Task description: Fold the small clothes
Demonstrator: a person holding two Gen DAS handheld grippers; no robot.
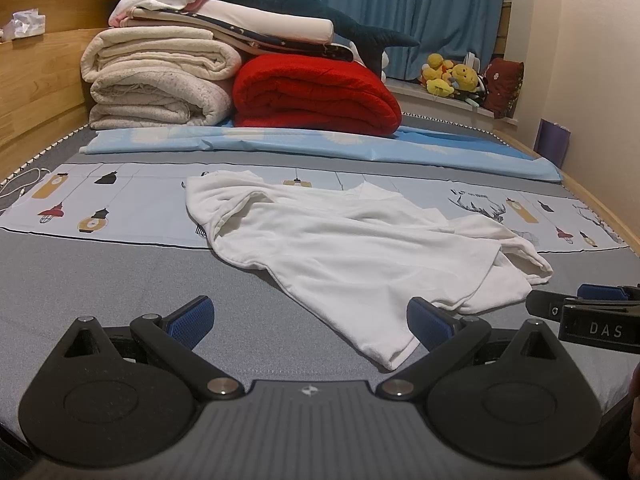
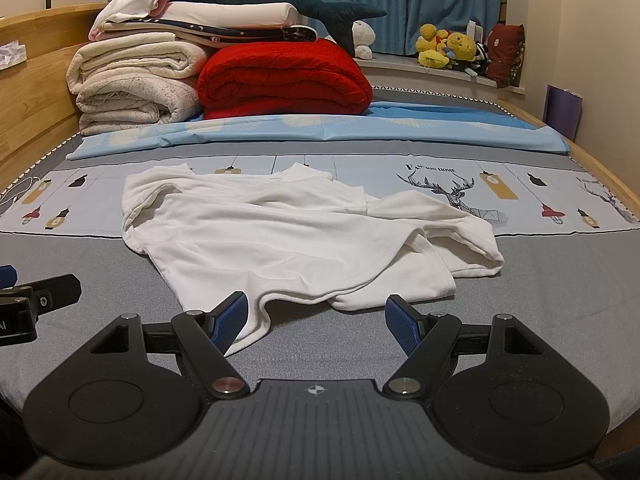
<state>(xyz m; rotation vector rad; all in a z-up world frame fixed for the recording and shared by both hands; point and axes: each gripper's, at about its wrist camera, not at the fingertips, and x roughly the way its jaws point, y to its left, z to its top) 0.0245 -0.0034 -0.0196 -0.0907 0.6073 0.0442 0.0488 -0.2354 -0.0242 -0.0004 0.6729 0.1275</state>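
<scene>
A small white T-shirt [image 1: 348, 240] lies crumpled on the grey bed surface [image 1: 80, 280], its far part over a pale printed cloth. My left gripper [image 1: 310, 322] is open just in front of the shirt's near hem, whose corner reaches down between the blue pads without either pad pressing it. In the right wrist view the same T-shirt [image 2: 296, 236] spreads ahead, and my right gripper [image 2: 318, 322] is open with a hem corner lying against its left pad [image 2: 230, 322]. The right gripper [image 1: 584, 312] shows at the left view's right edge; the left gripper [image 2: 36, 304] shows at the right view's left edge.
At the head of the bed stand folded cream blankets [image 1: 160, 80], a red blanket [image 1: 316, 96] and a plush shark [image 1: 312, 12] on top. A light blue sheet [image 1: 320, 146] lies before them. Wooden bed frame [image 1: 36, 92] on the left, plush toys [image 1: 452, 76] on the sill.
</scene>
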